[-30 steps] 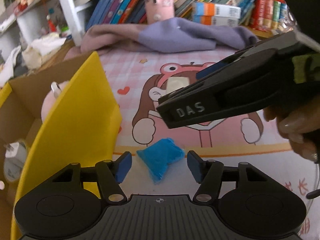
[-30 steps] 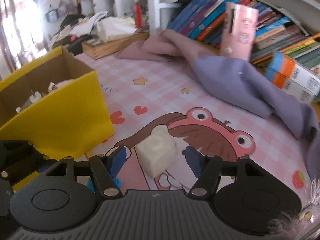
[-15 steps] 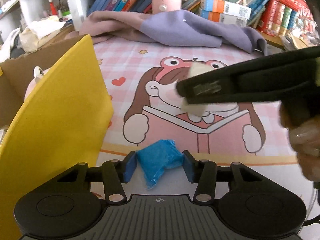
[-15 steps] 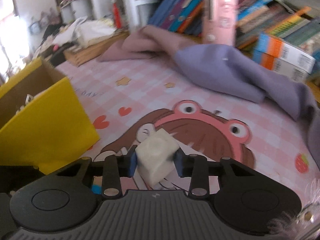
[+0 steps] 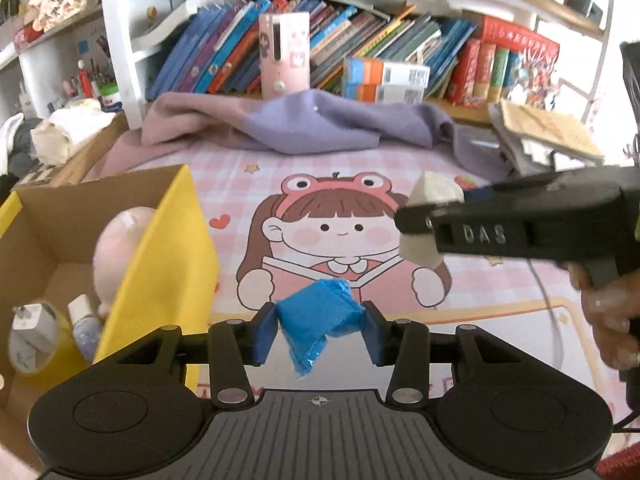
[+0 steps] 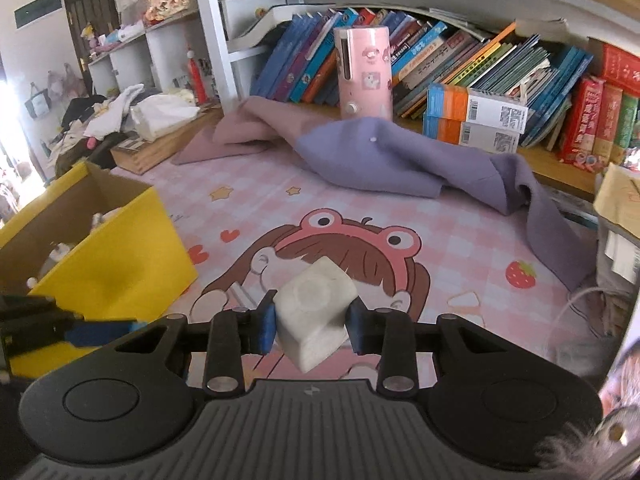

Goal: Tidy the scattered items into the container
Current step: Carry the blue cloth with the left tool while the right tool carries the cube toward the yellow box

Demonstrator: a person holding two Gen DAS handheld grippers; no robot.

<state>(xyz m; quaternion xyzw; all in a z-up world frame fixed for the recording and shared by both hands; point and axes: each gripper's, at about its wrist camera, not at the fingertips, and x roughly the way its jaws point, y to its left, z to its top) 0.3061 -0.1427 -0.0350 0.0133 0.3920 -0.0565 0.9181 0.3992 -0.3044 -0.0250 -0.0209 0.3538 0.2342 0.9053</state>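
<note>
On my left feed the left gripper is pinching a crumpled blue packet between its 2 blue pads, and the packet hangs clear above the pink cartoon mat covering the desk. My right gripper is clamped on a white block, tilted so 1 corner points down, with both pads pressed against its sides; the same block shows in the left view at the tip of that gripper, off to the right and above the mat. The yellow cardboard box sits to the left of both grippers, open at the top, its near wall just beside my left finger. Inside it I can make out a pale pink rounded toy, a roll of tape and a small bottle. Neither item I am holding is over the box opening. At the back, a purple cloth lies bunched across the mat in front of a shelf of books, with a pink cylinder standing behind it.
</note>
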